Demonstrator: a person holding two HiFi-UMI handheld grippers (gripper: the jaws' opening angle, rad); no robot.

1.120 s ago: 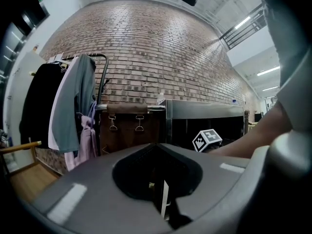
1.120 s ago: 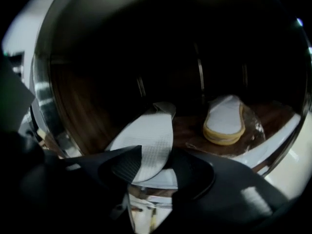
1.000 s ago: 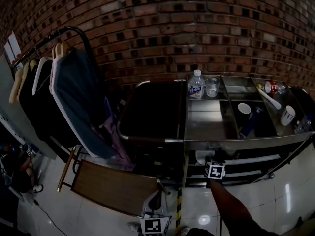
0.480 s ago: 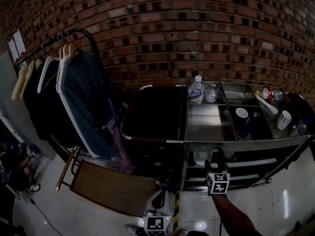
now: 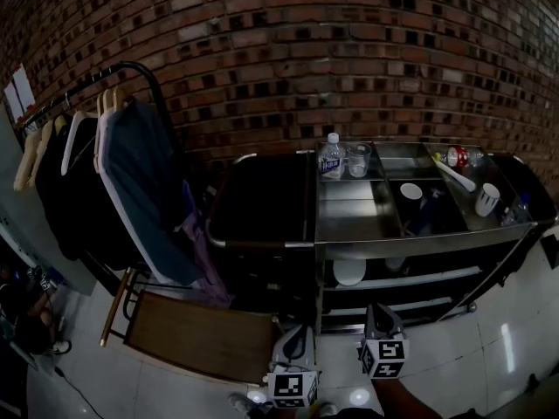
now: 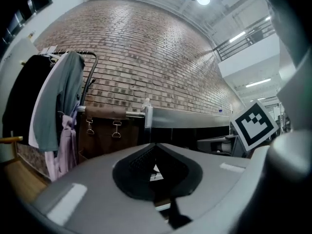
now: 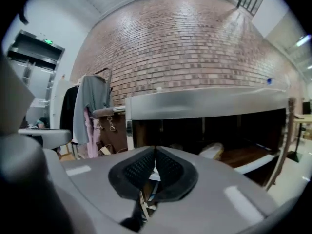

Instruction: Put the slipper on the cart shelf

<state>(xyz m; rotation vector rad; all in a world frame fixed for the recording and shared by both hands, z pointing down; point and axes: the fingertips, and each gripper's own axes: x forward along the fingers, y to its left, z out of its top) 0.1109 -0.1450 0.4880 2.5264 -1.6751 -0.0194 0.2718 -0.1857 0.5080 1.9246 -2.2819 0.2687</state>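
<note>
Steel cart point(image 5: 345, 218) stands against a brick wall point(image 5: 288, 51).

The wall point(image 5: 349, 51) is red-brown brick, flecked with darker bricks. The cart point(image 5: 345, 221) is bare silver steel, and the slipper point(image 7: 214, 150) is pale cream. The bottle point(image 5: 330, 159) wears a blue label; the cup point(image 5: 486, 199) is white. The coat point(image 5: 140, 182) is slate blue, the board point(image 5: 196, 339) brown wood. The left gripper point(image 6: 155, 155) and right gripper point(image 7: 155, 157) are grey with black pads, their cubes marked with black-and-white squares.
</note>
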